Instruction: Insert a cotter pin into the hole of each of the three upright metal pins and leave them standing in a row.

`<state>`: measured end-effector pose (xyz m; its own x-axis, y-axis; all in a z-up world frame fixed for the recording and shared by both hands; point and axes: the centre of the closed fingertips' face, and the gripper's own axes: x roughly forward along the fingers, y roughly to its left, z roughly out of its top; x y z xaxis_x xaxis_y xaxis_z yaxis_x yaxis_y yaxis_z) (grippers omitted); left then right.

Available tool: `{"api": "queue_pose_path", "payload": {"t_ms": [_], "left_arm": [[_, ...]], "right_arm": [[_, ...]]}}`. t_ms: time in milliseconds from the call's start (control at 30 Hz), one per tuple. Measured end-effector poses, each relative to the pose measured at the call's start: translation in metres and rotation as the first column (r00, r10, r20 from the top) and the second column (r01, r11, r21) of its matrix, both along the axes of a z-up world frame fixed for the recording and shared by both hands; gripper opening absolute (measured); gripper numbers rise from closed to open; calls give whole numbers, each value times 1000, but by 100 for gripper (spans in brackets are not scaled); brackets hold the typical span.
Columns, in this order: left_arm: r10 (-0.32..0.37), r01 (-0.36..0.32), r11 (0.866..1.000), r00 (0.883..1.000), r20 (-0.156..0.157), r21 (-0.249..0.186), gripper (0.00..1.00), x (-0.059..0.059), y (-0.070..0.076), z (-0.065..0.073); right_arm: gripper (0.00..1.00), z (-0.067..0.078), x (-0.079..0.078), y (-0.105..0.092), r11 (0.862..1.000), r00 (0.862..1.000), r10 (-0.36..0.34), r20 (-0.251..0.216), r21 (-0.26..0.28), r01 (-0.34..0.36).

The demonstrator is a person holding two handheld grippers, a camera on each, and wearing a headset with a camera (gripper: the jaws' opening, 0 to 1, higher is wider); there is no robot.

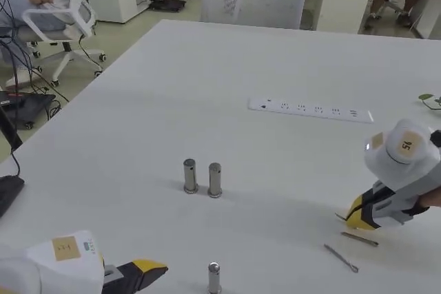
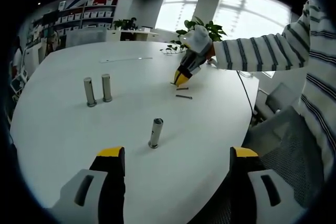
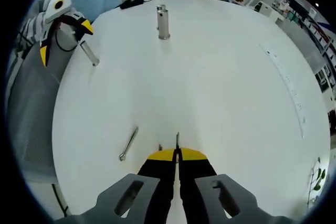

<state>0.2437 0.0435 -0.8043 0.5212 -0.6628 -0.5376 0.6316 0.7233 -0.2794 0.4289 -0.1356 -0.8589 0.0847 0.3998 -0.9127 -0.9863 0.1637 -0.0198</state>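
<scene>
Toward the right edge of the table, my right gripper sits low with its tips down at the surface and its jaws closed together. In the right gripper view a thin metal sliver pokes out ahead from between the tips. I take it for a cotter pin pinched there, its long axis running on along the line of the jaws. Two loose cotter pins lie flat just beside those tips, on the side toward the near edge.

My left gripper is at the near edge, toward the left corner, jaws spread wide and holding nothing. The lone pin stands upright near it, close to the near edge. In the left gripper view it is straight ahead, between the lines of the two jaws. The pair stands close together, not touching, around the middle of the table.

From the held cotter pin, the lone pin lies well apart to the left along the near edge, and the pair lies left and further back. The left gripper is far nearer the lone pin, so I judge it should close on that pin to steady it while the right carries the cotter pin across, axis level with the hole. I cannot tell which way any hole faces, and the approach depends on that.
</scene>
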Motion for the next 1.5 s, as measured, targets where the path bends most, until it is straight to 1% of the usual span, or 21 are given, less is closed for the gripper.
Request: {"api": "queue_pose_path", "payload": {"t_ms": [633,1167,1500], "left_arm": [[-6,6,1000,1000,7,-4,81,0,-1,2],[-20,20,1000,1000,19,-7,80,0,-4,4],[-28,28,1000,999,23,-11,80,0,-6,7]], "right_arm": [[2,7,-4,-3,1000,1000,5,-4,-8,-5],[2,18,-20,-2,999,1000,29,-11,-14,-29],[2,22,-29,-1,999,999,46,-13,-12,-46]]}}
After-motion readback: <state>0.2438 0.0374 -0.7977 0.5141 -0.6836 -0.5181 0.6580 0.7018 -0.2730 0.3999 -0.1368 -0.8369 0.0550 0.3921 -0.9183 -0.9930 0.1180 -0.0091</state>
